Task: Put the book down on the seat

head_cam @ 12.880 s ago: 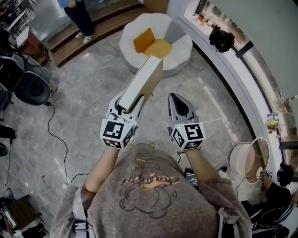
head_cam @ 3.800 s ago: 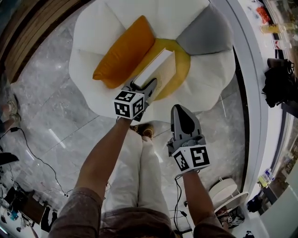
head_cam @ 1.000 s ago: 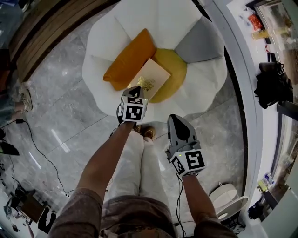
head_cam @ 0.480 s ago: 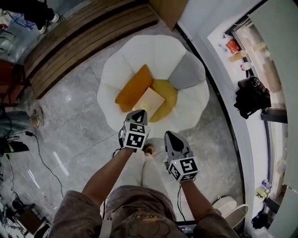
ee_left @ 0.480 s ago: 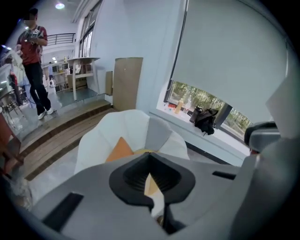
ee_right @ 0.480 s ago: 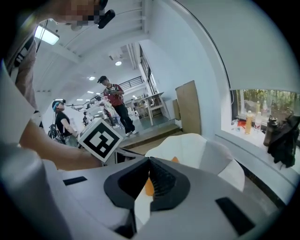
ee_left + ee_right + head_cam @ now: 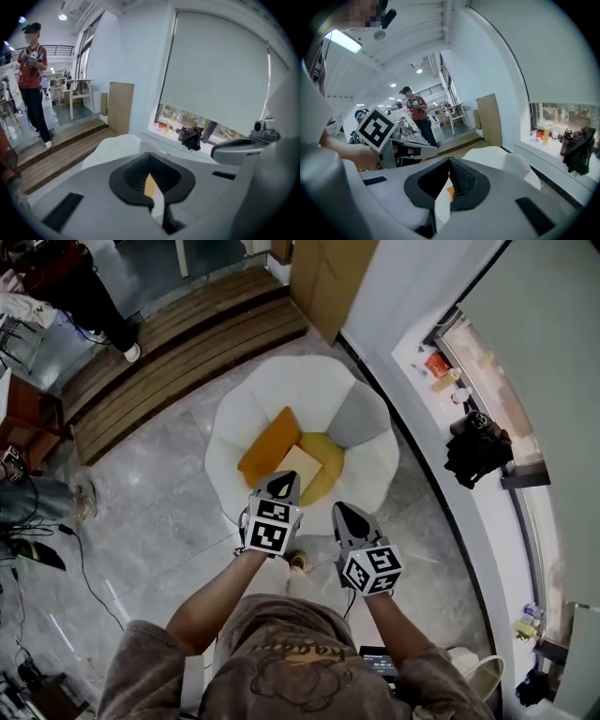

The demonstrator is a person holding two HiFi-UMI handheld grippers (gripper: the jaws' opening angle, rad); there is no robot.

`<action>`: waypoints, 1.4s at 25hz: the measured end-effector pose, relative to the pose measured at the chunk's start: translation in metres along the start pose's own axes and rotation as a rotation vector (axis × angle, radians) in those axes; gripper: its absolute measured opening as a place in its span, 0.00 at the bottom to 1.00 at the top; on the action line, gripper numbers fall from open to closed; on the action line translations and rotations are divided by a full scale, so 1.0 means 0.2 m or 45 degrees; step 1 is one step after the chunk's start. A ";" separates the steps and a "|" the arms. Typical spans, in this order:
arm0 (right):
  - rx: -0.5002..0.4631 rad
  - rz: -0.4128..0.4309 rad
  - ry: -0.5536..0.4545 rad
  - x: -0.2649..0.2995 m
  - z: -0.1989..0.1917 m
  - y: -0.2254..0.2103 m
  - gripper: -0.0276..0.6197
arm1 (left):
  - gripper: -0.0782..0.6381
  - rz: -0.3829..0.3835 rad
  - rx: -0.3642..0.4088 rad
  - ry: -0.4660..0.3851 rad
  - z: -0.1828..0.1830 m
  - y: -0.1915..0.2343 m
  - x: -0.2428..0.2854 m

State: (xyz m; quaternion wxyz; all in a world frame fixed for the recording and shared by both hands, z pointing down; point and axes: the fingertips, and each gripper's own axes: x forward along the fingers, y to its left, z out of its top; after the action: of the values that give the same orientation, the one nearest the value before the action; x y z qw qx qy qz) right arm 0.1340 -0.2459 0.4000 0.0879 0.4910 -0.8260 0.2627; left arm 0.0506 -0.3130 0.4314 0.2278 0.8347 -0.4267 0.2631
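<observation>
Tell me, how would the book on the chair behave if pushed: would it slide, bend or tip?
The book lies flat, so it probably cannot tip. Its edges look straight on the soft yellow seat, so it is likely stiff. The padded seat would probably drag on it, and the orange cushion beside it may block a push that way.

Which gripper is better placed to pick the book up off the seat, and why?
Probably the left. In the head view the left gripper points straight at the book; the right gripper sits further back and aside. Both are shut, empty.
</observation>
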 end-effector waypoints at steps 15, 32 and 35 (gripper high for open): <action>-0.187 0.133 -0.280 -0.53 0.44 0.36 0.07 | 0.12 -0.054 0.193 -0.469 0.37 -0.44 -0.84; -0.224 0.166 -0.312 -0.74 0.17 0.96 0.07 | 0.12 -0.059 0.217 -0.566 -0.03 -0.40 -1.42; -0.222 0.158 -0.310 -0.81 0.07 1.13 0.07 | 0.12 -0.074 0.213 -0.573 -0.15 -0.38 -1.59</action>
State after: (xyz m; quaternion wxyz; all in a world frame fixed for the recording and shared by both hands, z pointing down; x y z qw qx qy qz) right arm 0.0228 -0.0421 0.2442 0.0130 0.4579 -0.8788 0.1335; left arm -0.0514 -0.0667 0.2404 0.0644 0.9002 -0.4194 0.0982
